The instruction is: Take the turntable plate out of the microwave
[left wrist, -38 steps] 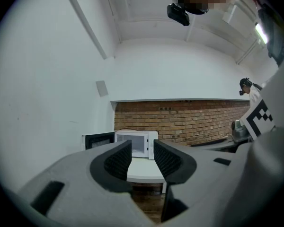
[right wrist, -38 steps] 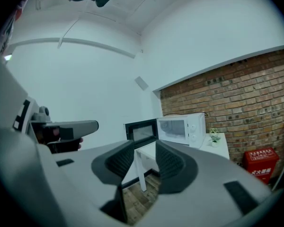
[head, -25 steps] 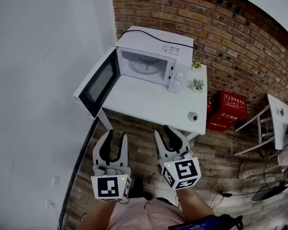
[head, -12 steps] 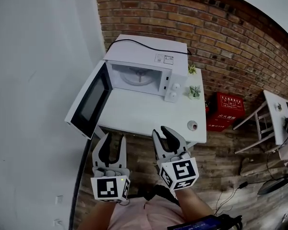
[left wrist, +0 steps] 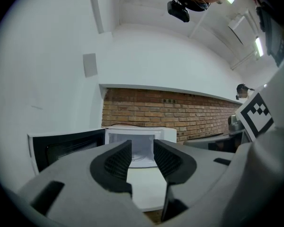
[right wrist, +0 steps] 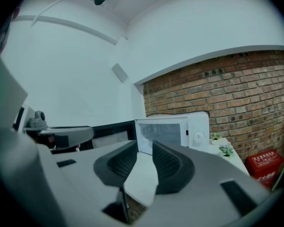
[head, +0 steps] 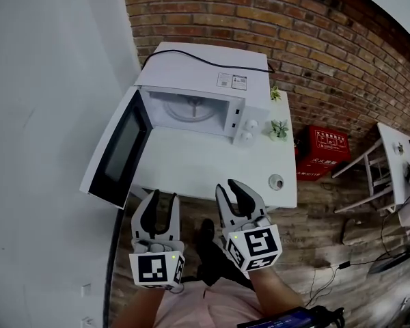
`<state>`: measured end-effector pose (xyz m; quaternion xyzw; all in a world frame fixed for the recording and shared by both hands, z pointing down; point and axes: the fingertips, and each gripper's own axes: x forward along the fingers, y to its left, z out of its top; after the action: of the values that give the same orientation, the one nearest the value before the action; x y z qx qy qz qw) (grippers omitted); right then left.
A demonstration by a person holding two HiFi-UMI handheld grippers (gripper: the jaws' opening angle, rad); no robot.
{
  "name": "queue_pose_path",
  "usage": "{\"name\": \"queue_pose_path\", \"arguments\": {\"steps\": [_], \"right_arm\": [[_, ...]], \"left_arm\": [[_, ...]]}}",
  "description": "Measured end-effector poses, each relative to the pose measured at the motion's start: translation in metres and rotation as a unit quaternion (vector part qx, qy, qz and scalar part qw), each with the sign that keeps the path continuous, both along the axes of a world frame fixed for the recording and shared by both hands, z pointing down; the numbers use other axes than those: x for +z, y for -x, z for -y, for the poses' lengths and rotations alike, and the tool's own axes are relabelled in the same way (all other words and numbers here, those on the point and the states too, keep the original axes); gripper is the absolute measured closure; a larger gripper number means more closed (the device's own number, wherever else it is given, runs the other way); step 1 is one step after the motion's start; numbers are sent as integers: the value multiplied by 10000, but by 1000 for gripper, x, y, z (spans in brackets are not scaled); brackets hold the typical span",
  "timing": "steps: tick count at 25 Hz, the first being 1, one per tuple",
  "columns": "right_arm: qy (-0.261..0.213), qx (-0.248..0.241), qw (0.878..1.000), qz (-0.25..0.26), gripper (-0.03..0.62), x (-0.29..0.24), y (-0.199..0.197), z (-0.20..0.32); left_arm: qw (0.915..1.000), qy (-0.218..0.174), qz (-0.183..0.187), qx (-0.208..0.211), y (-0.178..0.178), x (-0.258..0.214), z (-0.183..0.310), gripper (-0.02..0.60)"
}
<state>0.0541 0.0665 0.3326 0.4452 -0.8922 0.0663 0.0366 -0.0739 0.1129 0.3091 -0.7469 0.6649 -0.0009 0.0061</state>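
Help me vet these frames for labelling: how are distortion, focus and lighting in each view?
Head view: evenly lit, sharp, fisheye bows the brick wall; the microwave cavity is slightly shaded. Left gripper view: black corners, near fingers soft, ceiling lights glare. Right gripper view: black corners, curved brick wall, microwave fairly sharp.

Microwave (head: 205,63) on table (head: 205,168), door (head: 116,152) swung left, turntable plate (head: 191,110) seemingly inside, potted plants (head: 279,127) at its right, brick wall (head: 294,19) behind
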Motion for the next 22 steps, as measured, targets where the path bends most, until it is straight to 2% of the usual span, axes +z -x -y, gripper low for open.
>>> {"name": "queue_pose_path", "arguments": {"steps": [13,22], "right_arm": [[363,-16,9993,44,490,23,21,105],[514,-238,9983,124,490,29,41,183]], "left_arm": [[9995,286,-107,120,14,20,113,430],[9992,398,13,20,26,17,198,428]]}}
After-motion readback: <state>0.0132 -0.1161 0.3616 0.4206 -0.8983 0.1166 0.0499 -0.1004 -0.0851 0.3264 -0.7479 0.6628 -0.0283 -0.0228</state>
